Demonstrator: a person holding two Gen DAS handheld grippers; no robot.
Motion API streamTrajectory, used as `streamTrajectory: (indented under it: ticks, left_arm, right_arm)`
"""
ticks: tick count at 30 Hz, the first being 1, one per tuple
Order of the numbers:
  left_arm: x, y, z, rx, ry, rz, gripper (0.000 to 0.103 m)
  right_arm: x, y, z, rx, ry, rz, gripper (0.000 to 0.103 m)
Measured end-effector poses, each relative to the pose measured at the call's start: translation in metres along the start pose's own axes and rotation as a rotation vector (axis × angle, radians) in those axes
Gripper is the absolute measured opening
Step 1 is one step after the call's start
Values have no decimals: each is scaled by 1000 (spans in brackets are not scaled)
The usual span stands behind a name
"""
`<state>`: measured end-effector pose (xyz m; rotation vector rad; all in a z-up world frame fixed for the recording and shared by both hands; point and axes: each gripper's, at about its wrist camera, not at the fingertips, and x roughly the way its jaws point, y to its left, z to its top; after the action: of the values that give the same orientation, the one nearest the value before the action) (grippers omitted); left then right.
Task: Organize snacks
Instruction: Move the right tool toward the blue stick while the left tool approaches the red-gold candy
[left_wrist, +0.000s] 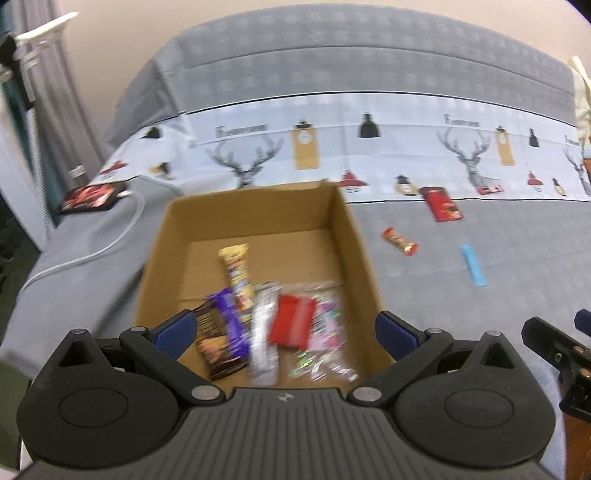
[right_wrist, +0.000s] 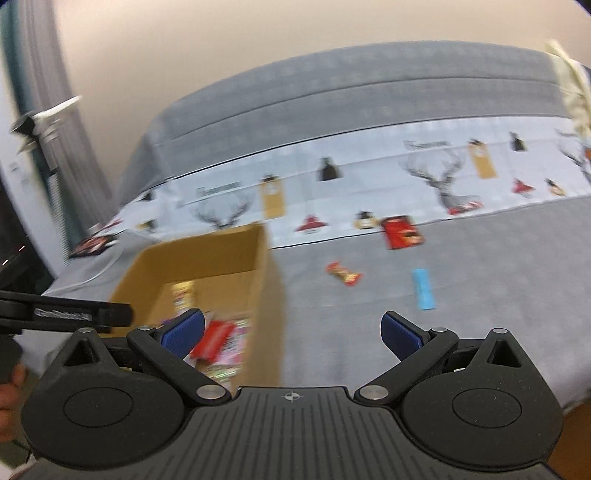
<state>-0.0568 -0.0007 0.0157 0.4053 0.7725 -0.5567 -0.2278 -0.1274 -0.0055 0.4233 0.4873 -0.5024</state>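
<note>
From the left wrist, the left gripper (left_wrist: 284, 328) hangs spread and empty over one cardboard box (left_wrist: 343, 218) on a grey bed (left_wrist: 480, 332), roughly six blurred snack packets (left_wrist: 291, 325) inside. From the right wrist, the right gripper (right_wrist: 291, 332) gapes empty; three snacks lie outside: red pack (right_wrist: 400, 232), red-gold bar (right_wrist: 343, 274), blue stick (right_wrist: 424, 288).

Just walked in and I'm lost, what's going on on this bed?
A person is sorting snacks with two handheld grippers. The open brown cardboard box on the grey bedspread already holds several wrappers. The left gripper hangs open over it; the right gripper is open and empty too. A red packet, a small red-gold candy and a blue stick lie outside.
</note>
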Motion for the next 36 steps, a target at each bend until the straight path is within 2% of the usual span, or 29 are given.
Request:
streamTrajectory:
  ticks: [5, 9, 11, 15, 18, 21, 22, 23, 24, 25, 27, 30, 31, 33, 36]
  left_arm:
    - [27, -47, 34, 35, 12, -54, 103]
    - [58, -90, 73, 49, 22, -113, 103]
    - [84, -114, 93, 53, 34, -121, 103]
    - [165, -156, 117, 86, 109, -112, 103]
    - [234, -172, 119, 76, 215, -62, 103]
    - [286, -173, 116, 2, 294, -41, 103]
    - [299, -172, 114, -20, 300, -24, 103]
    - [306, -178, 113, -4, 275, 28, 103]
    - [310, -183, 111, 33, 236, 48, 103]
    - [317, -188, 109, 56, 230, 27, 103]
    - [334, -197, 105, 76, 294, -26, 103]
    - [361, -202, 94, 54, 380, -54, 103]
    - [369, -201, 89, 40, 402, -60, 103]
    - [373, -185, 82, -63, 378, -111, 103]
    - [376, -175, 81, -80, 345, -100, 103]
  right_arm:
    - [12, -49, 11, 69, -7, -96, 102]
    - [38, -84, 21, 76, 10, -155, 102]
    - [59, -102, 31, 78, 14, -188, 103]
    - [120, -144, 46, 115, 68, -264, 103]
    - [168, -165, 47, 137, 133, -286, 103]
    - [214, -180, 42, 148, 197, -295, 103]
    - [228, -182, 41, 148, 212, -297, 103]
    - [239, -182, 40, 147, 222, -295, 103]
    - [252, -183, 39, 148, 235, -293, 103]
    - [265, -183, 38, 146, 246, -290, 103]
    - [287, -180, 36, 124, 259, -298, 103]
    - [318, -173, 28, 64, 287, -322, 103]
    - [322, -169, 24, 18, 267, -349, 103]
    - [321, -163, 8, -63, 186, -356, 103]
    - [321, -168, 4, -31, 159, -342, 103]
